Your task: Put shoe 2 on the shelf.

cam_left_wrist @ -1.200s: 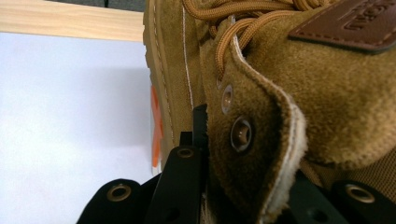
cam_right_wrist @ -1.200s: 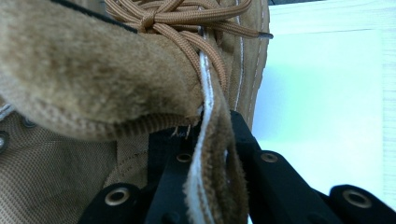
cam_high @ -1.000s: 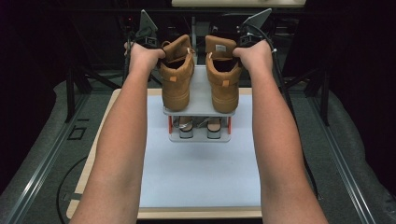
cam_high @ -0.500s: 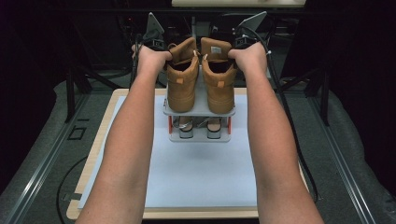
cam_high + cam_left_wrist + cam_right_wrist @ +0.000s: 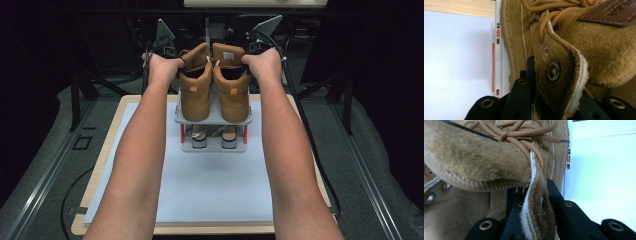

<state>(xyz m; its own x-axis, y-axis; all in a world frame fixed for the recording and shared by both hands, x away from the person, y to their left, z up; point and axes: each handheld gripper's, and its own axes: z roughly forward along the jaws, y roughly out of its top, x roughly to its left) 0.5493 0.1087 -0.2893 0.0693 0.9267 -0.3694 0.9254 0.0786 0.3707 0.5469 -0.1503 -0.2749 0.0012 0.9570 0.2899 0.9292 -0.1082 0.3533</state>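
Boots come first: the left boot (image 5: 195, 92) and the right boot (image 5: 231, 87), tan suede high-tops, stand side by side on the top shelf of a small grey shoe rack (image 5: 214, 120), toes toward the person. Each is pinched only by its collar flap, the left gripper (image 5: 167, 50) clenched on the eyelet edge of the left boot, the right gripper (image 5: 257, 45) clenched on the same thin flap of the right boot. That grip looks risky, since soft suede may slide out of the jaws, or the flap may fold and let a heavy boot swing and drop. A dangling sole could catch the shelf edge and tip the light rack, spilling the sandals (image 5: 214, 136) below onto the blue mat (image 5: 210, 190) on the table (image 5: 112, 145)
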